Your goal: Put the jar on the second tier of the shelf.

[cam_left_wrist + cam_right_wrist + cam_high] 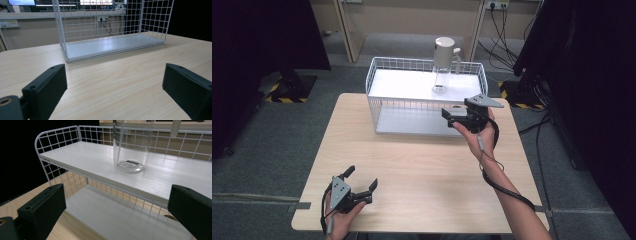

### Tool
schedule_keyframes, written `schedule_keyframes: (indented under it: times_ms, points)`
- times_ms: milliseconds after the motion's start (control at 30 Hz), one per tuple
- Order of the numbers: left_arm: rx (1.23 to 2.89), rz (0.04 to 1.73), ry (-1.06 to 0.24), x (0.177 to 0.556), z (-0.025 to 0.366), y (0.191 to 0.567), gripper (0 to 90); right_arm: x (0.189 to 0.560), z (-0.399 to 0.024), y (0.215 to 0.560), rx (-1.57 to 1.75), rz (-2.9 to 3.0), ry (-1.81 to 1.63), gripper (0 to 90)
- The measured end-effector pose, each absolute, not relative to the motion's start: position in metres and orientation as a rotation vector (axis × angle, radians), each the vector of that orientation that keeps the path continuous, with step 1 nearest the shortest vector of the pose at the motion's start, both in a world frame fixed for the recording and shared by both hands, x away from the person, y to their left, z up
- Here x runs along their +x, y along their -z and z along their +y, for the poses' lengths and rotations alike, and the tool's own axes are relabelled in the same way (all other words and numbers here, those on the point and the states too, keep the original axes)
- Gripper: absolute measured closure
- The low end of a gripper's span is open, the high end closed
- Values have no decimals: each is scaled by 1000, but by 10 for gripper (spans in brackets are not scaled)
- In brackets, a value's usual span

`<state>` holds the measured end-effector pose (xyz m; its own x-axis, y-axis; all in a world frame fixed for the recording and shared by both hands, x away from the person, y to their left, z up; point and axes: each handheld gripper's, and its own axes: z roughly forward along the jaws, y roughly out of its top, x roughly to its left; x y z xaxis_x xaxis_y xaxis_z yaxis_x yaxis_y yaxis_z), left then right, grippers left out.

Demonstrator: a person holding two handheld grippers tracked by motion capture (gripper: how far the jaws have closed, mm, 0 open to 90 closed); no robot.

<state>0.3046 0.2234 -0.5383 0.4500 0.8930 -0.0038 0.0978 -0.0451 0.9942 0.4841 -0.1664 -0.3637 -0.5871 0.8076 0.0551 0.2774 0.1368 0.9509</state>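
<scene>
A clear glass pitcher (443, 70) with a pale lid stands upright on the upper shelf of a white 2-tier wire rack (382, 107) at the far side of the table (422, 170). The right gripper (460, 116) hovers just before the rack, jaws wide and empty. The left gripper (361, 183) rests near the table's front edge, jaws also wide, holding nothing.
</scene>
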Motion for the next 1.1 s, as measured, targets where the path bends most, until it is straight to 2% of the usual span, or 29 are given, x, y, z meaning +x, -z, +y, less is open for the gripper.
schedule_keyframes:
  times_ms: [1100]
  points:
    - [1486, 920, -823, 304, 223, 538, 52, 456, -199, 394, 1040, 1970, -1392, 19]
